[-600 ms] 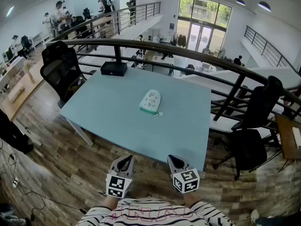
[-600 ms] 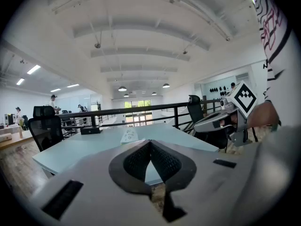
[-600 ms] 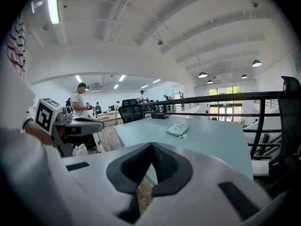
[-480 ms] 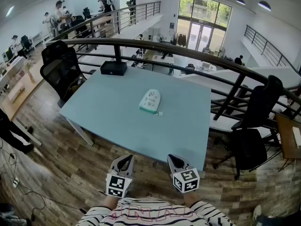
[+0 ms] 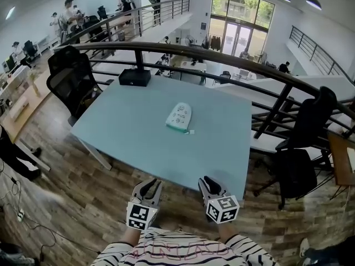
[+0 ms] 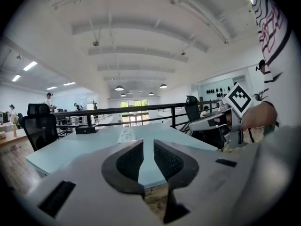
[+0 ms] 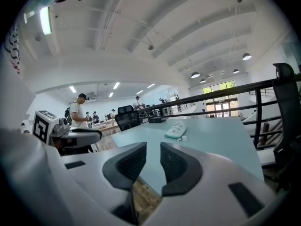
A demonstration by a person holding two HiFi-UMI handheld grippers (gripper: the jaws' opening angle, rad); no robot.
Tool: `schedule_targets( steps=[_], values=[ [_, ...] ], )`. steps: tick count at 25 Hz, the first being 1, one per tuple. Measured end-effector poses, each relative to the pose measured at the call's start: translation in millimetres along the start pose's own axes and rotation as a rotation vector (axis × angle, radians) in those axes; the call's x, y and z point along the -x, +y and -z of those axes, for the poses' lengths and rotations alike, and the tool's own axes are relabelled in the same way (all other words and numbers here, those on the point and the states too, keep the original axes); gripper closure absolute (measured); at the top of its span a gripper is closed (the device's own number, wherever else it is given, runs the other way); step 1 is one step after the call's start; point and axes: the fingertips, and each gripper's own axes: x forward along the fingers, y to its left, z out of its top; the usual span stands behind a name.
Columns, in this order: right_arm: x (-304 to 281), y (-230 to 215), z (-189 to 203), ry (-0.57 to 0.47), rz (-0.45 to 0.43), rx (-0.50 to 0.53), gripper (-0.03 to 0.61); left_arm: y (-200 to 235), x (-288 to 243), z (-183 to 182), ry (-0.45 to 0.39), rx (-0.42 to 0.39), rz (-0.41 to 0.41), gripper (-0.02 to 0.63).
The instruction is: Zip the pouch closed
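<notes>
Left claw: clenched, pads all but together, nothing between them. Right claw: same story, only a sliver of gap and nothing in it. Both are held close in front of the person's striped sleeves, side by side, noses pointing forward and a little down. They hang over the wood floor, short of the desk's near edge.

Pouch lies flat around the middle of the desk, straight ahead of the pair and well apart from both. Long axis runs roughly away from the person, far end tipped slightly right. The green-edged short end faces the claws.

Small white tab lies just beside that near end, on its right corner — likely the zip pull, too small to confirm. Can't tell how far the zip is open.

Judgement: reach not begun. Pouch sits about midway between the two claws, so neither is clearly closer to the body. The tab is off to the right, so the right claw has the shorter line to it — the left would pin the pouch. Both need to open first.
</notes>
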Motion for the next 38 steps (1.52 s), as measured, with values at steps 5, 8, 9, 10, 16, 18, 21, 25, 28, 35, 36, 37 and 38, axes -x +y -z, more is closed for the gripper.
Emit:
schedule_targets(
  steps=[5,8,9,10,16,18,21,25,28,35,36,37,38],
  values=[
    [-25,1,0,0.028,0.008,-0.003,0.449,25,-20,8,0.023,0.033,0.028,0.451],
    [-43,-3,-2,0.035,0.038,-0.020,0.451,42,-34,9,0.026,0.032,0.063,0.451],
    [-50,-4,-4,0.037,0.047,-0.025,0.451,50,-39,9,0.028,0.033,0.072,0.451],
    [-59,-4,-5,0.039,0.056,-0.030,0.451,59,-45,10,0.030,0.032,0.079,0.451],
    [-112,-1,-17,0.047,0.123,-0.067,0.451,122,-79,11,0.041,0.012,0.145,0.451],
    [-129,1,-22,0.050,0.144,-0.079,0.451,143,-90,8,0.038,0.011,0.160,0.451],
    [-154,2,-30,0.053,0.178,-0.091,0.451,171,-104,3,0.038,0.008,0.192,0.451],
    [-185,5,-42,0.048,0.222,-0.107,0.451,204,-119,1,0.042,-0.006,0.241,0.451],
    [-204,9,-47,0.040,0.250,-0.120,0.451,226,-128,1,0.041,-0.018,0.271,0.451],
    [-246,10,-52,0.042,0.290,-0.119,0.451,264,-149,0,0.034,-0.037,0.315,0.451],
    [-251,9,-52,0.044,0.295,-0.117,0.451,268,-153,2,0.035,-0.039,0.320,0.451],
    [-256,7,-53,0.044,0.300,-0.114,0.451,271,-157,4,0.037,-0.041,0.324,0.451],
    [-259,5,-55,0.043,0.303,-0.112,0.451,273,-161,4,0.040,-0.038,0.326,0.451]
  ],
)
